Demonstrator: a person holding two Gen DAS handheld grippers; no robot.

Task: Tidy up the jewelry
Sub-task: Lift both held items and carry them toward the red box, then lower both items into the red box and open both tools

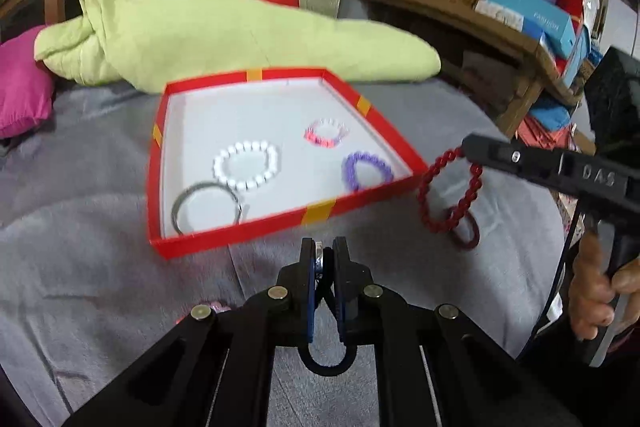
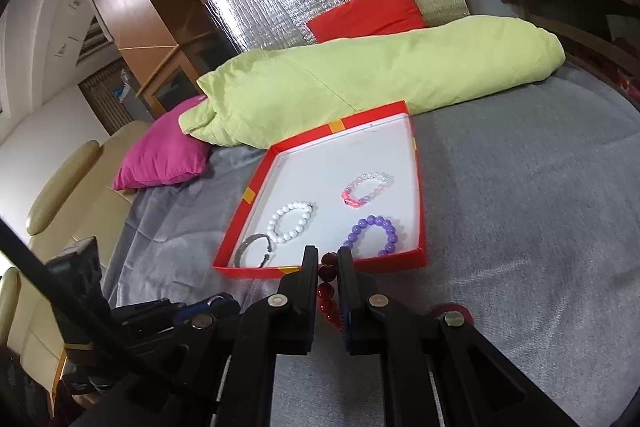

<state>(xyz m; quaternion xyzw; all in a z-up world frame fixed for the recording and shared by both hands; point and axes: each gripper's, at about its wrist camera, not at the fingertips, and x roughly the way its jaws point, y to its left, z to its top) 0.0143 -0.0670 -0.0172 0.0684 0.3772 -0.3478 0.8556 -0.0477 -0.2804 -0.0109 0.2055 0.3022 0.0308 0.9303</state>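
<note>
Grippers pinching bracelets beside the red tray

We hold the left gripper (image 1: 324, 253) tilted down over the grey blanket (image 1: 100, 235), just short of the near rim of the red tray (image 1: 240, 231). Its jaws are pressed together on a silver bangle (image 1: 319, 257), with a dark loop (image 1: 326, 363) hanging behind the pads. Our right gripper (image 2: 328, 259) comes in from the right, also angled down, a hand (image 1: 596, 291) wrapped round its grip. Its jaws are pinched on a dark red bead bracelet (image 1: 448, 191), which dangles clear of the tray's right corner and reaches down to a dark red ring (image 1: 466, 233) lying on the blanket.

We count four bracelets inside the tray: one white bead bracelet (image 1: 246, 166), one pink and lilac bracelet (image 1: 326, 133), one purple bead bracelet (image 1: 366, 171) and one grey bangle (image 1: 206, 205). White and grey touch; the others lie apart. Behind the tray lies one green quilt (image 1: 224, 31).
</note>
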